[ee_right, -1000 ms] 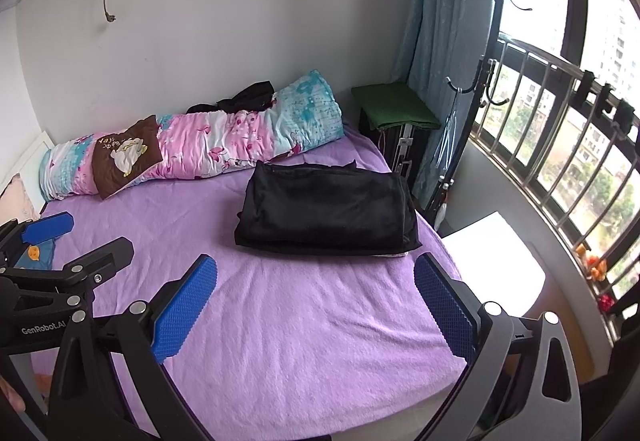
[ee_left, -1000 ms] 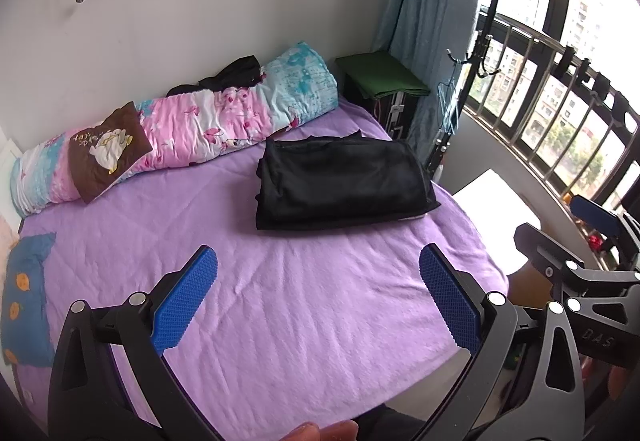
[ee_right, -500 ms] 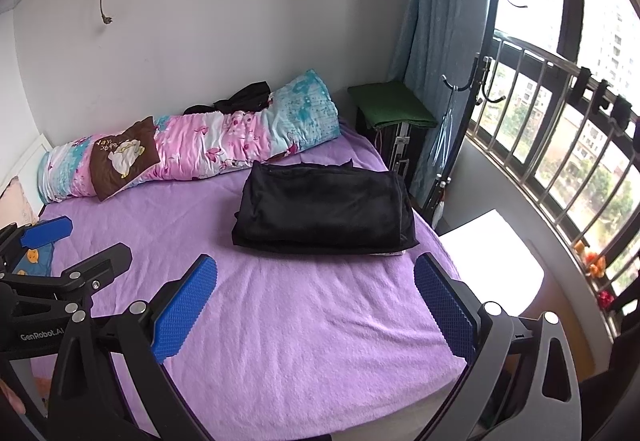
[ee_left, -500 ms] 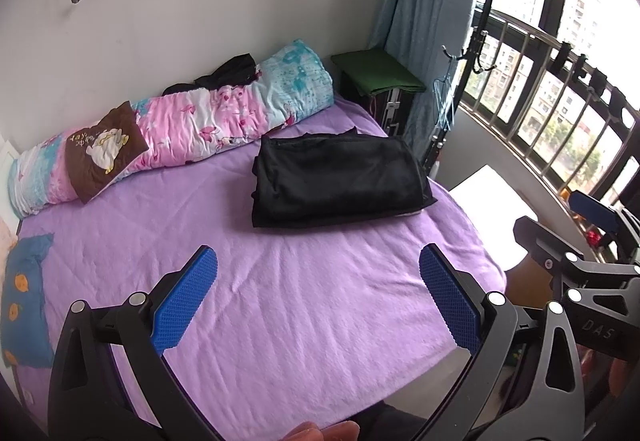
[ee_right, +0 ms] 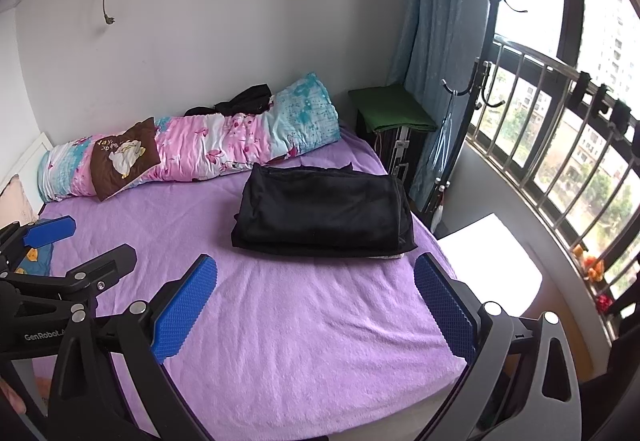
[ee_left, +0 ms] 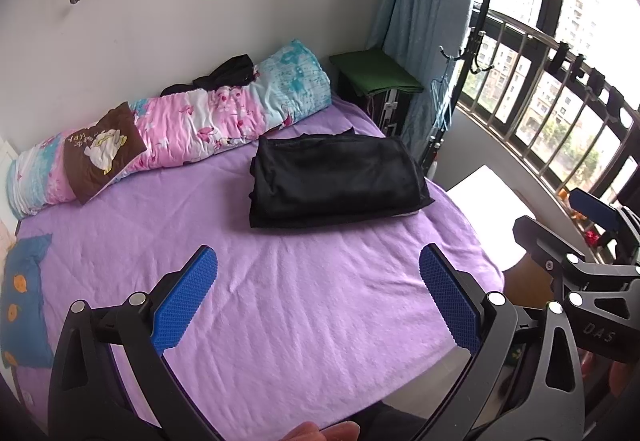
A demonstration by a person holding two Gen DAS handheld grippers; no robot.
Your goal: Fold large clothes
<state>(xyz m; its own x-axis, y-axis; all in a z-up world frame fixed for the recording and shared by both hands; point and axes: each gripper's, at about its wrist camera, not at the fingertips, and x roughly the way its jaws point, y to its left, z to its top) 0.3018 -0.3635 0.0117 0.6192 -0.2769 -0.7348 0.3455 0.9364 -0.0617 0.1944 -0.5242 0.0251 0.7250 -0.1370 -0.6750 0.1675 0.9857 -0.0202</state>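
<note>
Purple sheet (ee_left: 280, 301) covers the whole bed, and I take it as my landmark; the garment (ee_left: 336, 181), black and already folded into a thick rectangle, lies on the sheet toward its far right corner, just in front of the rolled quilt (ee_left: 192, 129) that runs along the wall side of the sheet; the two seem near, but I cannot tell if they touch.

I hold both tools above the near edge of the sheet, well apart from the garment; the left gripper (ee_left: 316, 297) has its jaws spread wide with only bare sheet between the blue pads, so it holds nothing; the right gripper (ee_right: 314, 305) is the same, wide open and empty; in its view the left tool shows at the left border.

My judgement: the folding itself looks finished, because the edges of the garment are stacked and even; the step in hand is the retreat or a check of the result. If one more fold is wanted, I must bring both grippers forward over the sheet to the near edge of the garment, lower them, and pinch through all layers together; otherwise the stack can slide open.
</note>
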